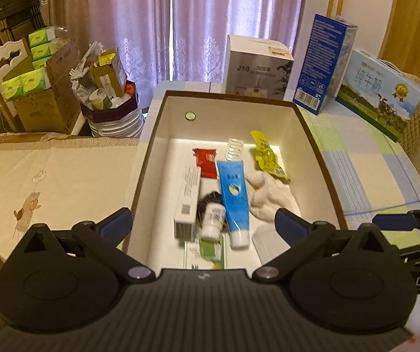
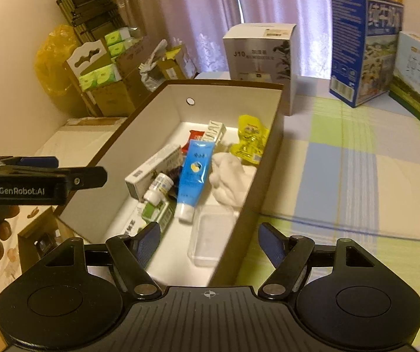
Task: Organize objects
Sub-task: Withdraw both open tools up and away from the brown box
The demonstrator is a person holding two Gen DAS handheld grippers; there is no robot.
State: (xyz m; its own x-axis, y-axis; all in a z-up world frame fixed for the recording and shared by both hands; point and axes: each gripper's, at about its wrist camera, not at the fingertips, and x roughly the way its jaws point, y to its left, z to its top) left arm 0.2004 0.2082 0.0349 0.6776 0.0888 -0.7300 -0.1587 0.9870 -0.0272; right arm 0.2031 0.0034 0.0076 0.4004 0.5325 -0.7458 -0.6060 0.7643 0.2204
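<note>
**Both grippers empty over filled box**

Left gripper point(image 1: 204, 220): spread wide, holding nothing, hanging above near end of box point(image 1: 318, 146). Right gripper point(image 2: 210, 243): likewise spread and empty, straddling box's near right wall.

Inside box, nearest first: clear lid point(image 2: 210, 240), green-and-white carton point(image 1: 207, 252), small white bottle point(image 1: 211, 220), blue tube point(image 1: 234, 202), white cloth point(image 1: 271, 196). Tube directly ahead of left gripper, long axis running away from it, cap nearest. Judged: left gripper better placed for it.

Further in: long white carton point(image 1: 188, 202), red packet point(image 1: 207, 162), yellow packet point(image 1: 268, 155).

Legible beyond: "J10" on white box point(image 1: 256, 70). "GenRobot.AI" on left gripper's side.
</note>
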